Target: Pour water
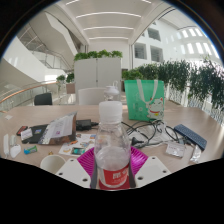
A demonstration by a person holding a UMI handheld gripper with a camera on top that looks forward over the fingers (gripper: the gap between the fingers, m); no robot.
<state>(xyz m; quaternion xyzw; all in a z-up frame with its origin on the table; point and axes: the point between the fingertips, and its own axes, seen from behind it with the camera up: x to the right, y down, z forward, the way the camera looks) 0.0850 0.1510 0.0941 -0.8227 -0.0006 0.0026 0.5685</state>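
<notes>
A clear plastic water bottle (111, 145) with a red label and a white cap stands upright between my fingers. My gripper (112, 163) is shut on the water bottle, with both magenta pads (88, 160) pressed against its sides near the label. The bottle is held above a wooden table (160, 150). Its base is hidden below the fingers.
Past the bottle the table carries a green bag (144, 100), black cables (140, 130), papers and a book (58, 128), small boxes (176, 148) and a dark tablet (190, 136). Chairs (95, 96) and green plants (185, 78) stand behind it.
</notes>
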